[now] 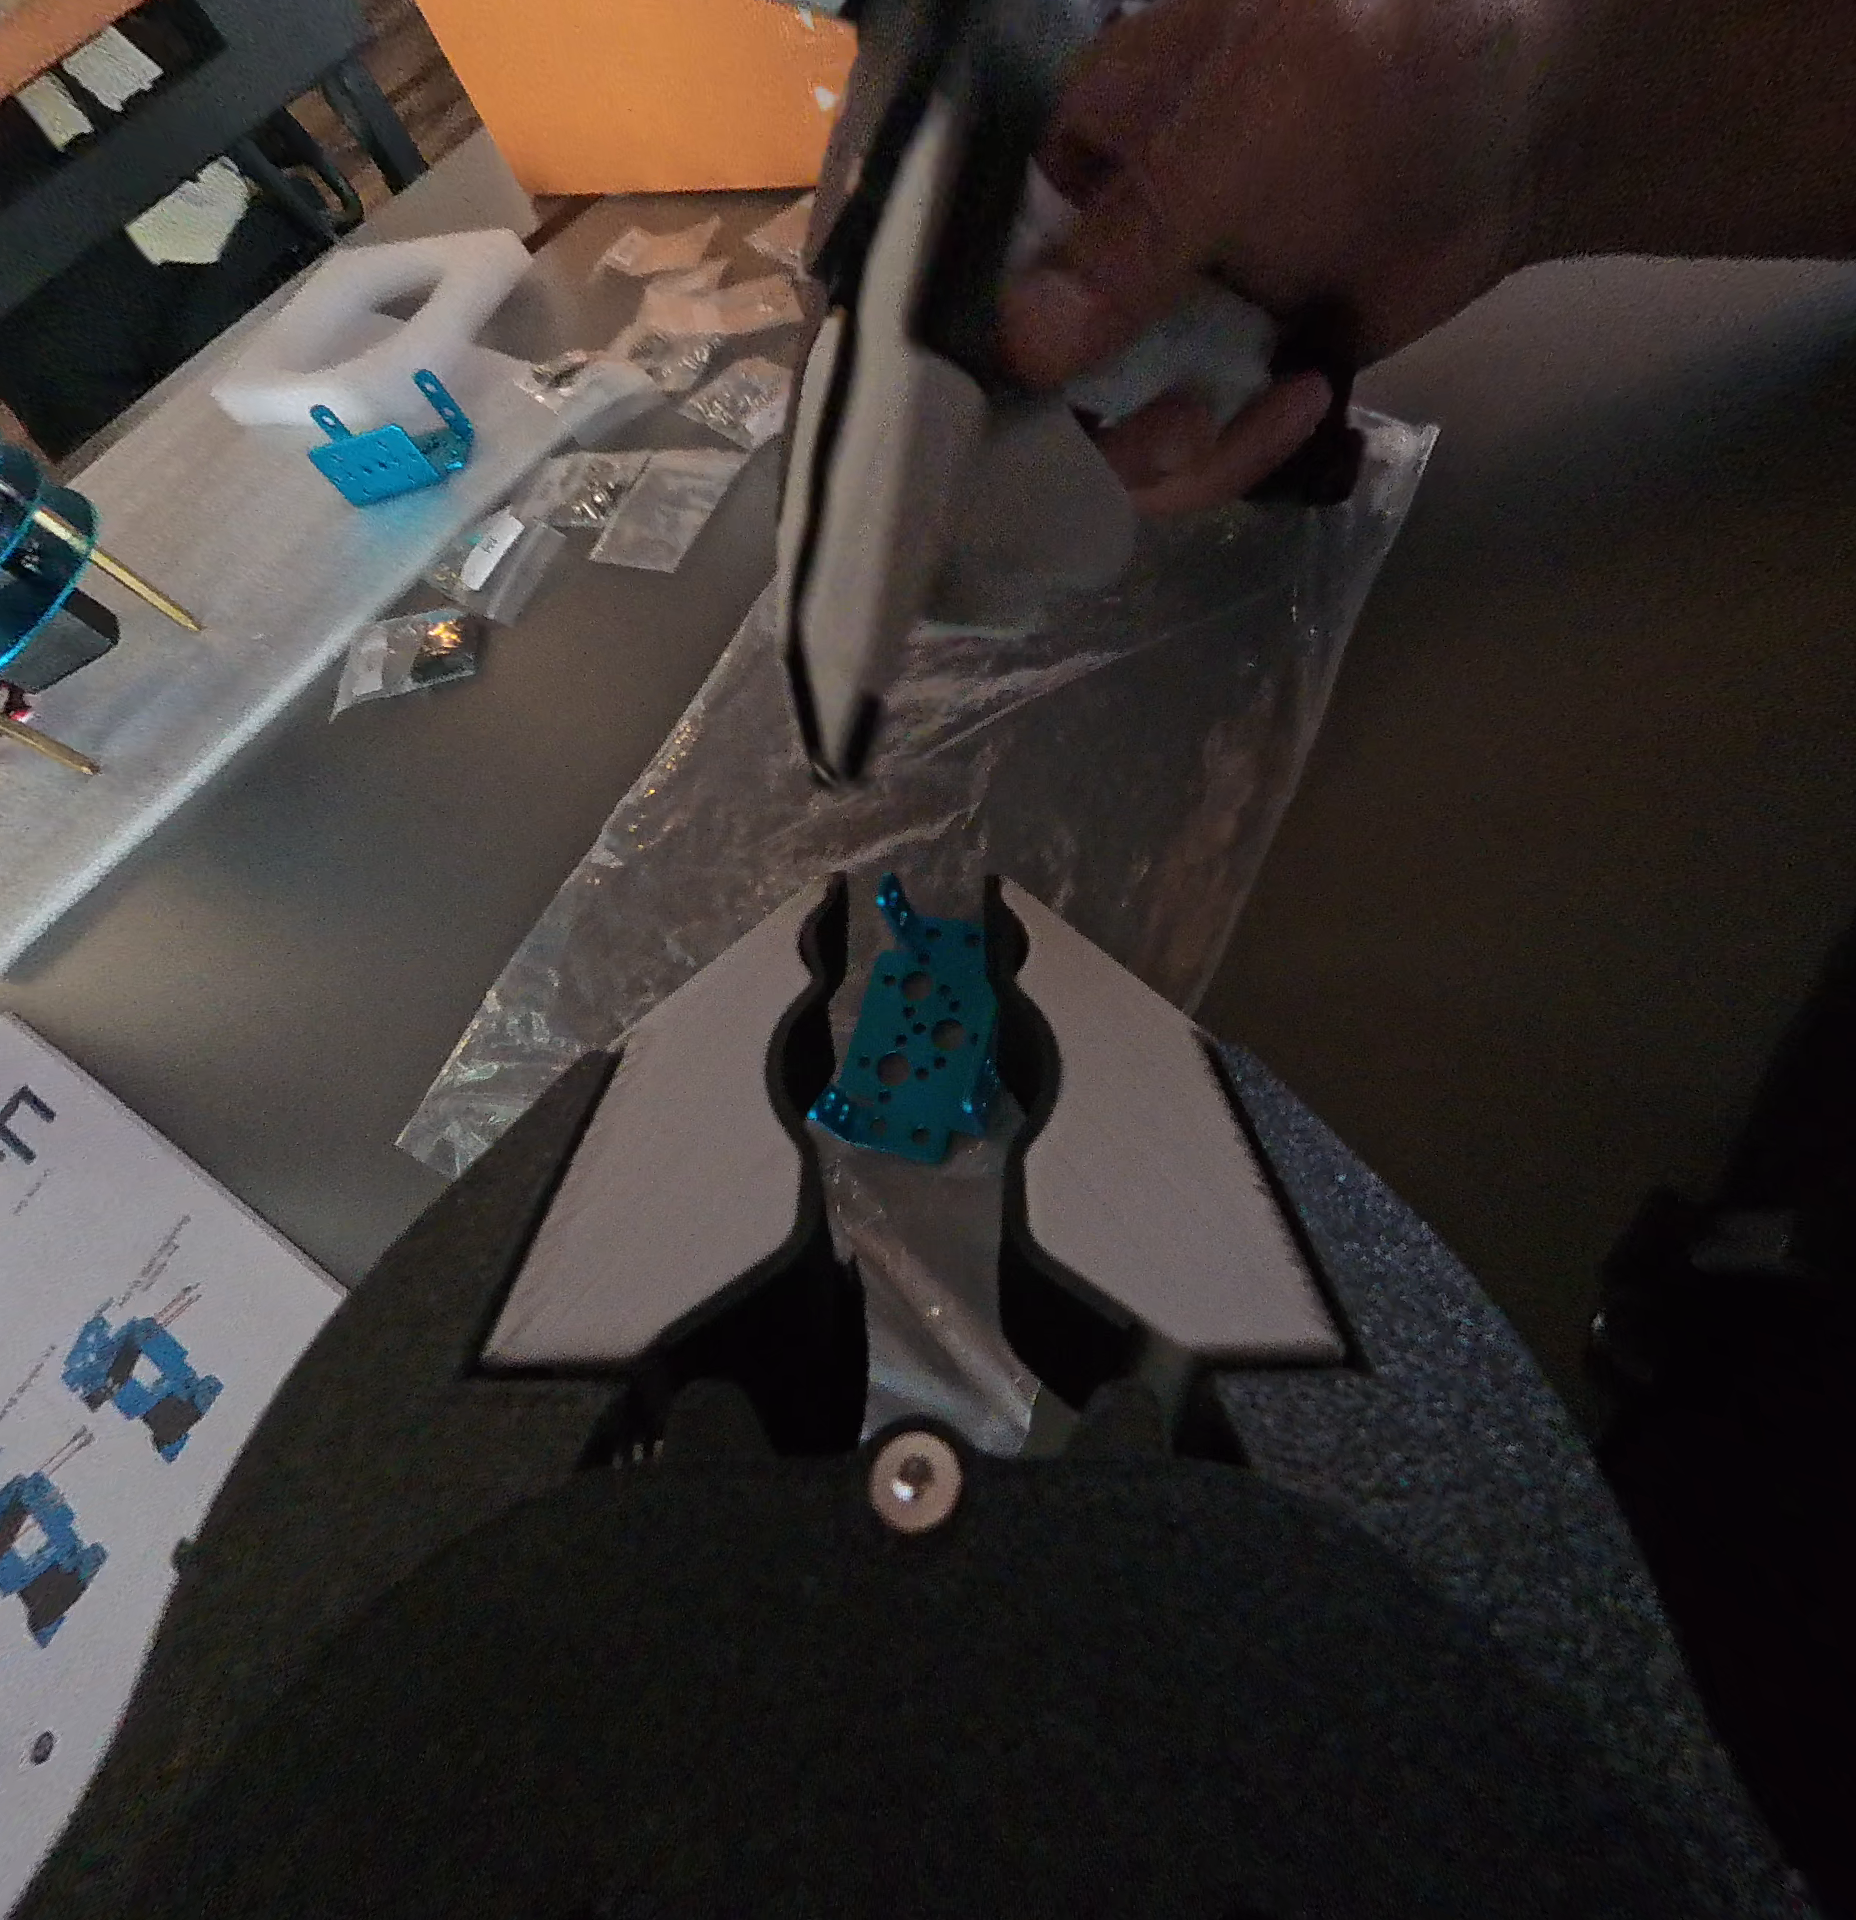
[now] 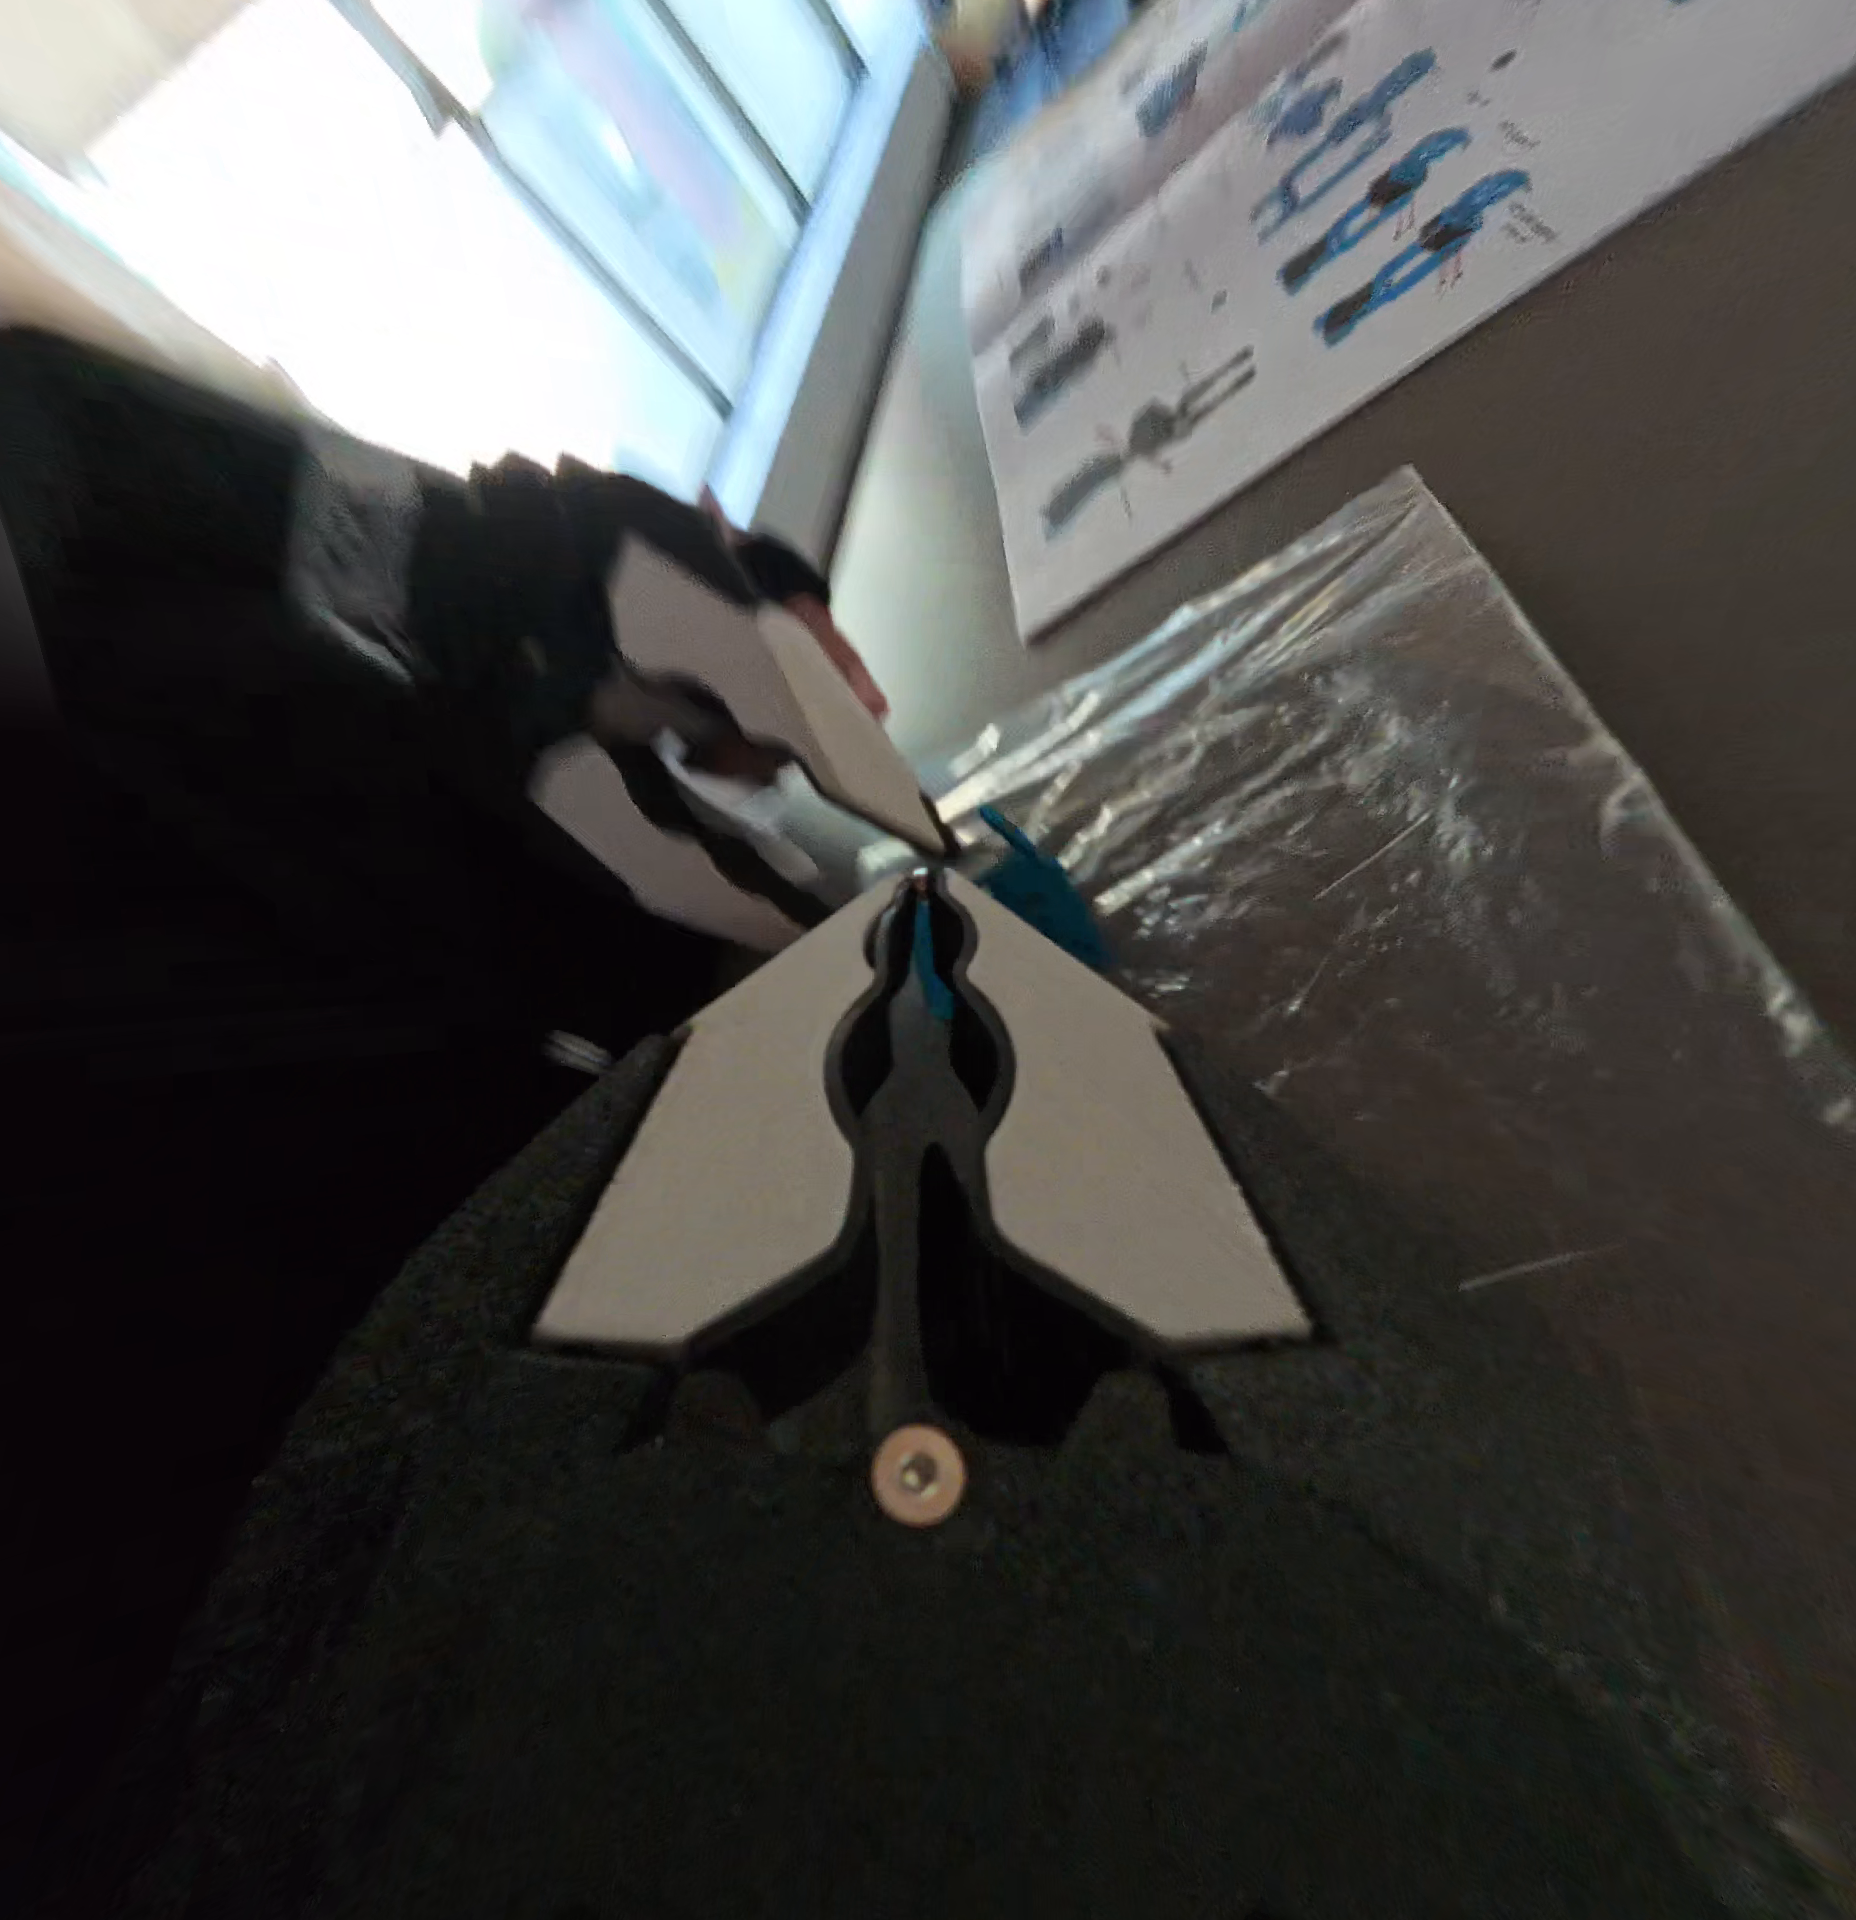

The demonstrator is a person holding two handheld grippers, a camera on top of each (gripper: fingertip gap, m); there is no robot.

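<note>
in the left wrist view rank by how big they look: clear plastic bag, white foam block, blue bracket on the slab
1. clear plastic bag
2. white foam block
3. blue bracket
The bag is nearer the camera, so its lead is partly apparent.

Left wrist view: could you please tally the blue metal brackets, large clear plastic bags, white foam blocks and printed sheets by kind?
blue metal bracket: 2 (one on the pale board, one inside the bag)
large clear plastic bag: 1
white foam block: 1
printed sheet: 1
Total: 5

Blue perforated metal bracket (image 1: pixel 919 1049) inside clear plastic bag (image 1: pixel 1163 748), between left tool (image 1: pixel 919 914) fingers
</note>
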